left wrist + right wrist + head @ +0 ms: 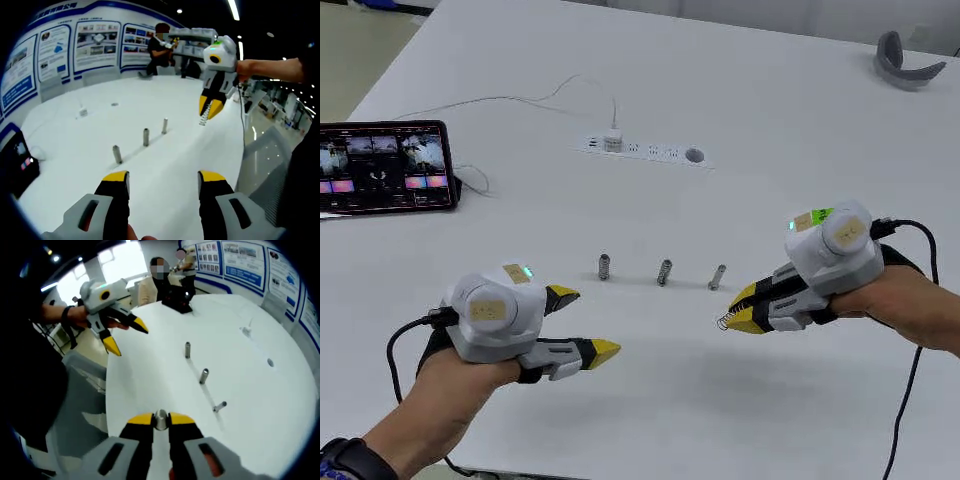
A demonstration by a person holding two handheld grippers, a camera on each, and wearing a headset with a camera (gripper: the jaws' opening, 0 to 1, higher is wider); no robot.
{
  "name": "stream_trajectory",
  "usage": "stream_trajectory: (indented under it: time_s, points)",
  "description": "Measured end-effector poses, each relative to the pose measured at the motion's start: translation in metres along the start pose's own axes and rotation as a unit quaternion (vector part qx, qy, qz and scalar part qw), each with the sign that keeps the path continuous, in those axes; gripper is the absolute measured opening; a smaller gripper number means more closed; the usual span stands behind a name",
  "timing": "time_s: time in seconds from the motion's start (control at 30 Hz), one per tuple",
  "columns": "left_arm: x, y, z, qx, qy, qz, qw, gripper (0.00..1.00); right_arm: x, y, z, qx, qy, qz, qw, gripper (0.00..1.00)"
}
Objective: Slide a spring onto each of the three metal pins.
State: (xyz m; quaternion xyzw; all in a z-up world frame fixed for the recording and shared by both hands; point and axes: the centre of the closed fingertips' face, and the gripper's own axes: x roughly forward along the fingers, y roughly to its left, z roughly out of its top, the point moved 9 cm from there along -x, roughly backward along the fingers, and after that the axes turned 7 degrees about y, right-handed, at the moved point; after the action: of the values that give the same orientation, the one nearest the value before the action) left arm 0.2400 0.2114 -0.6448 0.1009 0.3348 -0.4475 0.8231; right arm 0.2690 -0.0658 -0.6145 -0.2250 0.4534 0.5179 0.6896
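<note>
Left gripper (585,322) at 7 o'clock over white table (770,110), jaws released, wide apart, nothing between. Three metal pins (664,272) in row mid-table. Right gripper (740,311) at 4 o'clock, jaws clenched on spring (724,323). Spring near rightmost pin, at its 6 o'clock, apart.
</note>
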Motion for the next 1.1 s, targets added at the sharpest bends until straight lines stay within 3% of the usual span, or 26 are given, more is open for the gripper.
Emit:
stream_trajectory:
  time_s: [0.3,0.57,1.1]
  points:
    - [-0.006,0.007,-0.008,-0.019,0.006,0.025,0.9995,0.63,0.0,-0.022,-0.004,-0.017,0.016,-0.019,0.9995,0.12]
    - [-0.01,0.01,-0.011,-0.031,0.007,0.038,0.9988,0.69,-0.001,-0.045,-0.005,-0.013,0.029,-0.038,0.9988,0.12]
    - [-0.018,0.009,-0.02,-0.053,0.012,0.054,0.9971,0.74,0.006,-0.075,-0.006,0.013,0.028,-0.071,0.997,0.12]
